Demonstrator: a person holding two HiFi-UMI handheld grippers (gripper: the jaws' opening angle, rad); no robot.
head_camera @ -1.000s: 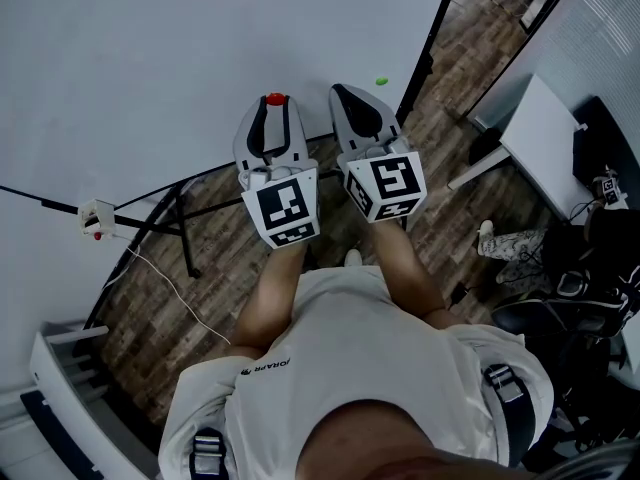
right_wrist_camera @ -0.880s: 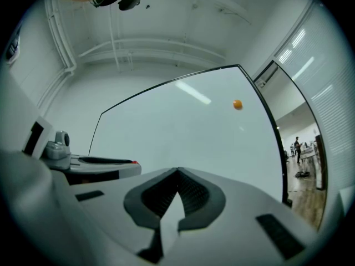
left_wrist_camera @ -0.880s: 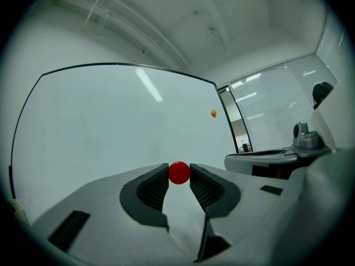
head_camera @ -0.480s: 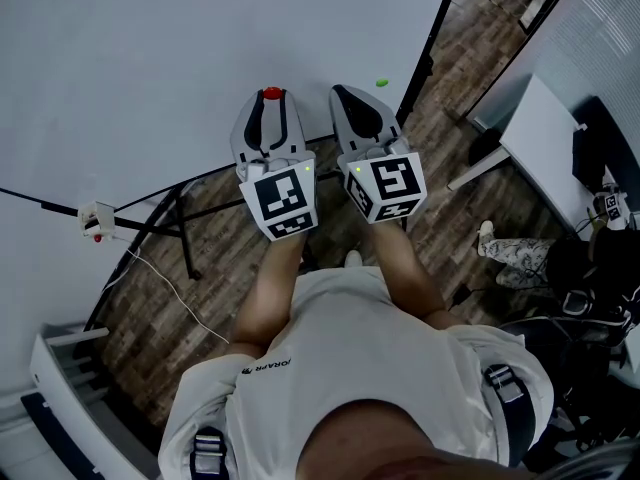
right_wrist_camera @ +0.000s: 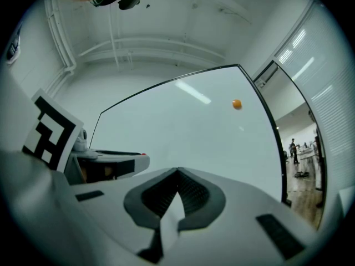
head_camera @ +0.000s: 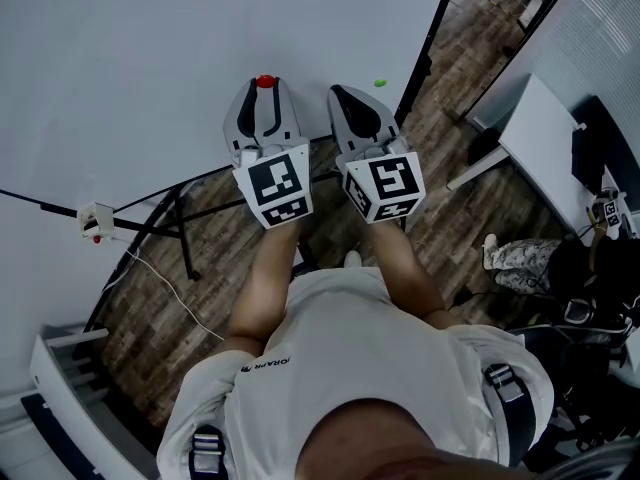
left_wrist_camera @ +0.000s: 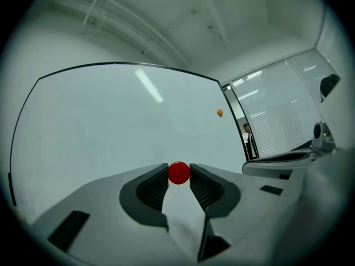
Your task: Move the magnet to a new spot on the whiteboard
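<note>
The left gripper [left_wrist_camera: 178,177] pinches the red magnet [left_wrist_camera: 178,172] at the whiteboard [head_camera: 150,68]. The right gripper [right_wrist_camera: 177,172], near the whiteboard too, is closed and empty.

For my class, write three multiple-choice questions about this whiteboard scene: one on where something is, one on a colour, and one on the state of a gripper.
1. Where is the magnet?
A. on the floor
B. between the left gripper's jaws
C. on a shelf

2. What colour is that magnet?
A. blue
B. red
C. black

3. How do the right gripper's jaws stand?
A. wide apart
B. shut on a pen
C. shut, with nothing between them

Answers:
1 B: the left gripper view shows the magnet touching both jaws.
2 B: it shows red in both the head view and the left gripper view.
3 C: the right gripper view shows the jaw tips meeting with nothing between them.
</note>
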